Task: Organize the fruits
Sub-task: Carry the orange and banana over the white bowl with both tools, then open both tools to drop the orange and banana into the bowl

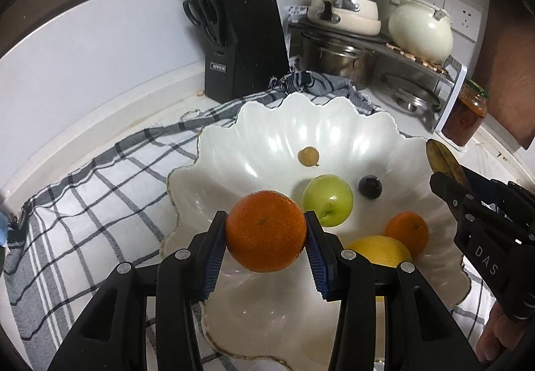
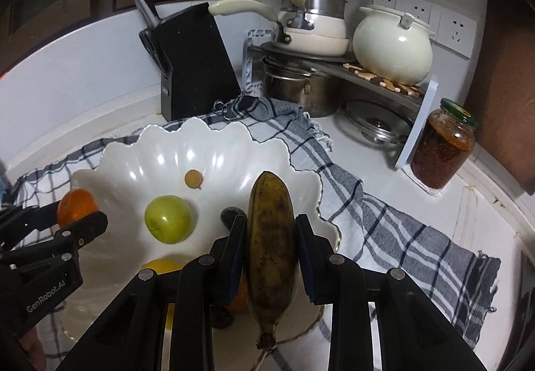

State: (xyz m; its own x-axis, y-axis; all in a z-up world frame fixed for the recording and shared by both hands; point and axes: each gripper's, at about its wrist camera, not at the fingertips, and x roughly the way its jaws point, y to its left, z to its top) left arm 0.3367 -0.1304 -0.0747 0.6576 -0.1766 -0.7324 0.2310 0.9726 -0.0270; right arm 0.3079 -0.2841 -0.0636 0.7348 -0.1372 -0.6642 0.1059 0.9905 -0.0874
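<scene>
My left gripper [image 1: 265, 230] is shut on a large orange [image 1: 265, 230] and holds it over the near left side of a white scalloped bowl [image 1: 254, 123]. Inside the bowl lie a green apple [image 1: 329, 199], a dark plum [image 1: 370, 186], a small tan fruit [image 1: 308, 156], a smaller orange [image 1: 407, 230] and a yellow fruit [image 1: 381, 250]. My right gripper [image 2: 271, 234] is shut on a brown-spotted banana [image 2: 271, 237] above the bowl's [image 2: 110, 163] right side. The left gripper [image 2: 72, 220] with its orange [image 2: 77, 205] shows at the left of the right wrist view.
The bowl rests on a checked cloth [image 1: 83, 204]. Behind stand a black knife block [image 1: 244, 36], a steel rack with pots [image 1: 337, 60], a cream pot [image 1: 421, 26] and a jar of red paste [image 2: 441, 147]. White counter [image 2: 468, 204] lies to the right.
</scene>
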